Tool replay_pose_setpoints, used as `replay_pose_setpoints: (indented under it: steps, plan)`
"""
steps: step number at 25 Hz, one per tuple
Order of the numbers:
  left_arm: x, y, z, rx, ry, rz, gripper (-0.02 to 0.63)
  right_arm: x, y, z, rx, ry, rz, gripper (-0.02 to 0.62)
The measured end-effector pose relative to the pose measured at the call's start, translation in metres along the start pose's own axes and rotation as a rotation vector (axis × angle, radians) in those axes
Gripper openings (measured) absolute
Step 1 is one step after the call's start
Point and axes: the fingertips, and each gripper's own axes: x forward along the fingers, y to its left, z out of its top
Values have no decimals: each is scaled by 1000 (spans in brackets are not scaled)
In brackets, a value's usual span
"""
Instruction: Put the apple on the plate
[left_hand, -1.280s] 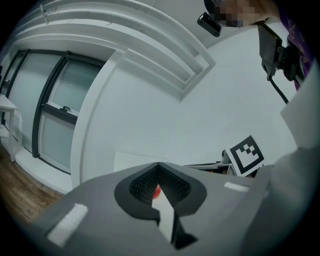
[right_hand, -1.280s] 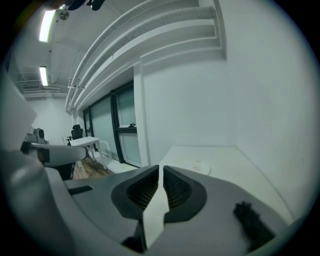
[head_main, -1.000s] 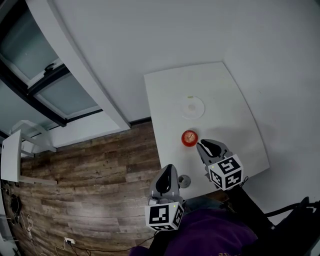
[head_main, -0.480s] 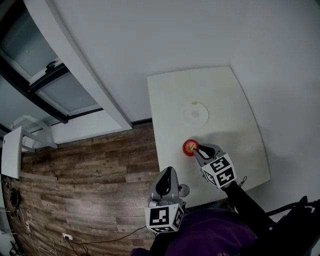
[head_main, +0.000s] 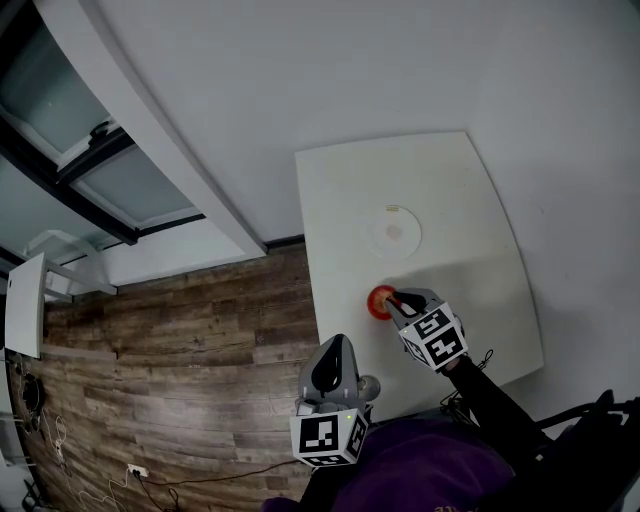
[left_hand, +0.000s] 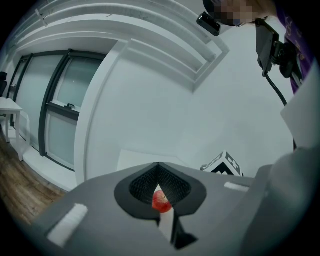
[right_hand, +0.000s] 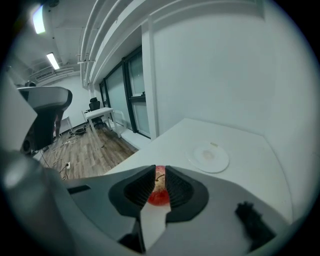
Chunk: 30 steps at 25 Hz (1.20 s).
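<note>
A red apple (head_main: 379, 302) lies on the white table (head_main: 470, 210), near its left edge. Farther back on the table sits a small white plate (head_main: 393, 230), which holds nothing. My right gripper (head_main: 399, 299) has its tips right at the apple's right side. In the right gripper view its jaws stand only a narrow gap apart, and the apple (right_hand: 159, 197) shows through that gap just past the tips, not between the pads. The plate (right_hand: 208, 157) lies beyond. My left gripper (head_main: 334, 368) hangs shut by the table's near left corner, and the apple (left_hand: 160, 201) shows past its jaws.
A small grey round thing (head_main: 369, 385) sits at the table's near left corner, beside the left gripper. The table stands against a white wall. Wood floor (head_main: 180, 360) lies to the left, with a white desk (head_main: 25, 305) and windows beyond. Cables hang at the table's near right corner.
My right gripper has moved forward and left, from short of the apple until its tips reach the apple. The left gripper and the apple have stayed where they were.
</note>
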Motion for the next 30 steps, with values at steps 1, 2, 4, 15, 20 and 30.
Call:
replay_pose_setpoints:
  steps: [1,2,4,15,20,30]
  plan:
    - [1,0,0,0,0,1,8,1,0,-1,-1,6,1,60]
    - [2,0,0,1,1,1,8,3,-1,-3,-2,11,2,60]
    - [3,1,-1,1,2,3,8,5,-1,-6,-2,18,2,60]
    - [2,10,0,-4,7,25,8,15,1,-9,-8,48,19,58]
    - [4,11,0,-3,6,27,8,14,0,-9,-5,44,20,46]
    - [9,8,1,2,4,20,8,11,3,-6,3,43,62,17]
